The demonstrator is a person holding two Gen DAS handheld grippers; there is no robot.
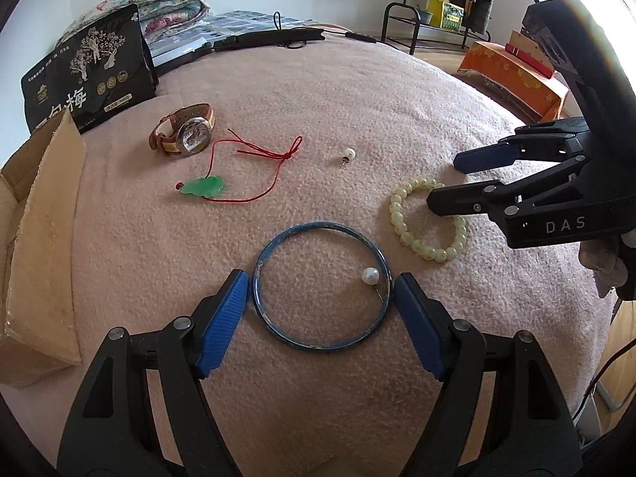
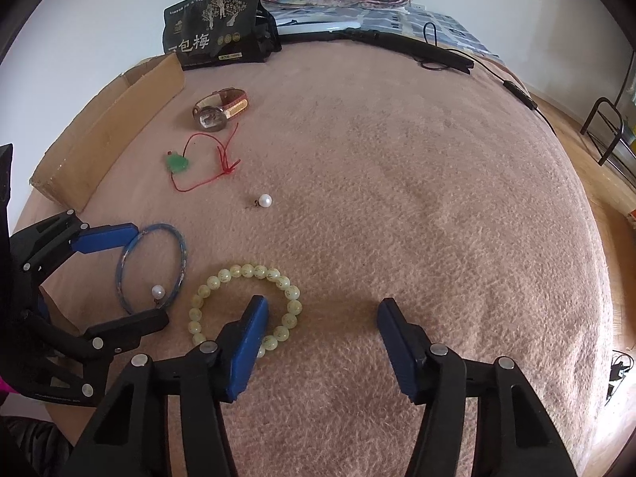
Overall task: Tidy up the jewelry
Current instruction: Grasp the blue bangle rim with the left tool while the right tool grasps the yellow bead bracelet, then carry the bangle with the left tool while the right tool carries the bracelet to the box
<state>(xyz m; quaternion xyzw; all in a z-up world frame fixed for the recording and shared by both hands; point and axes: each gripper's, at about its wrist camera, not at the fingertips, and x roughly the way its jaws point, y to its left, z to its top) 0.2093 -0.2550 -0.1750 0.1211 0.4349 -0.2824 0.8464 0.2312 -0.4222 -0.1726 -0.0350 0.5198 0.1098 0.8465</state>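
I am holding the left gripper [image 1: 322,318] with fingers spread around the blue bangle [image 1: 322,284], pads just outside its rim, gripping nothing. The right gripper [image 2: 322,348] is also spread and empty, one finger [image 2: 248,348] inside the bead bracelet [image 2: 246,306]. A pearl earring [image 1: 369,276] is lying inside the bangle, so I should be closing evenly and lifting straight. Beyond the bangle the bed [image 2: 437,198] is offering open room; the cardboard box [image 1: 43,238] is waiting left of it.

Each camera looks forward and down along its own claw, close over the bed [image 1: 357,91]; both views share the blue bangle [image 1: 322,284] (and the bead bracelet [image 2: 246,306]).
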